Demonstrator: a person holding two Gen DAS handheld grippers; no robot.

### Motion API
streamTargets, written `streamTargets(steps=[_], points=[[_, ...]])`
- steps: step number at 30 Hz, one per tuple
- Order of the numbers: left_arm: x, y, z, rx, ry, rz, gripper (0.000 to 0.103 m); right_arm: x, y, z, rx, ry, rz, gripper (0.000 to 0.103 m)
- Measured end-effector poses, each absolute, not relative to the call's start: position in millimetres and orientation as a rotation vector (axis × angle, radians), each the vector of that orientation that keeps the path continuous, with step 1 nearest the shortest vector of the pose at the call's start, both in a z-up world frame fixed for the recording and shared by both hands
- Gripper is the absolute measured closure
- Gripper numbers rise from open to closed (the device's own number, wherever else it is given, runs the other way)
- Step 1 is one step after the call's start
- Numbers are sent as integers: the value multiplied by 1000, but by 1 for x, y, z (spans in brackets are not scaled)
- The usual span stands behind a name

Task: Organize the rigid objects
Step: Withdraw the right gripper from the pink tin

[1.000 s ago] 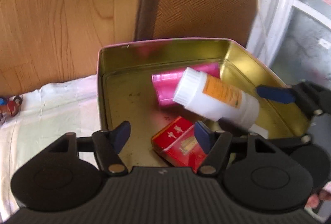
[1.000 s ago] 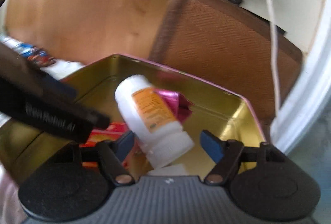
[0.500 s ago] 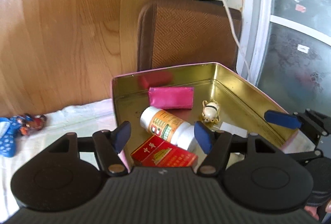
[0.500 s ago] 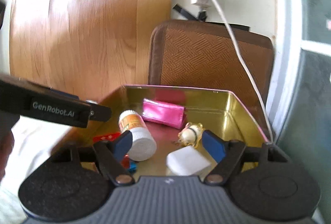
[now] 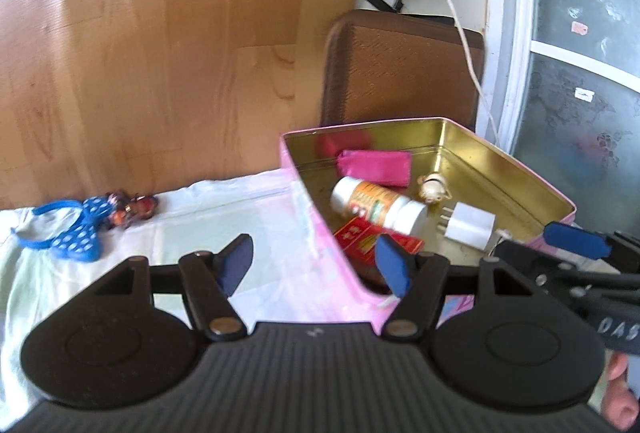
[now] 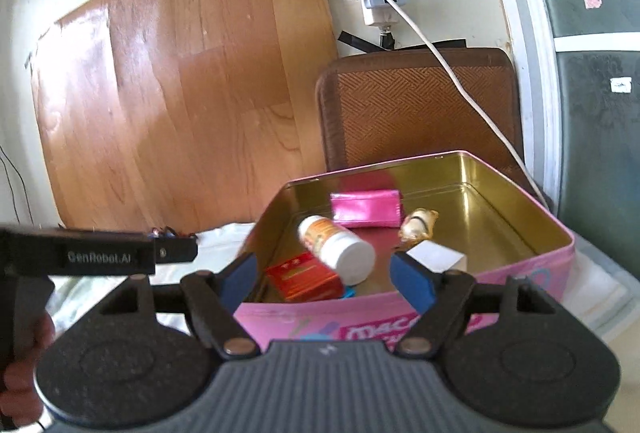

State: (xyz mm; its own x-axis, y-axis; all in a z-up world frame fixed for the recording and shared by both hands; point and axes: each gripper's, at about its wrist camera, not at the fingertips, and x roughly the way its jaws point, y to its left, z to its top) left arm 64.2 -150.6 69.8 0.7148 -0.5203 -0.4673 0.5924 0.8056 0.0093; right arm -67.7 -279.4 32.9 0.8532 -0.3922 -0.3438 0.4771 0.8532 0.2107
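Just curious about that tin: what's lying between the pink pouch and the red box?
The white pill bottle lies on its side between the pink pouch and the red box, inside the tin. The right wrist view shows it best.

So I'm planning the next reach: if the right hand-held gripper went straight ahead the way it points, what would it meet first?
Probably the near pink wall of the tin, just ahead of the open right hand-held gripper; depth is unclear.
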Motion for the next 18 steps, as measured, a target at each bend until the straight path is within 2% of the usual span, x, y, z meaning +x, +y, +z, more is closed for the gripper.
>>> streamTargets(steps=[18], points=[[30,-126,35,206,434,-629,32,-86,-243,23,347,267,-567,27]])
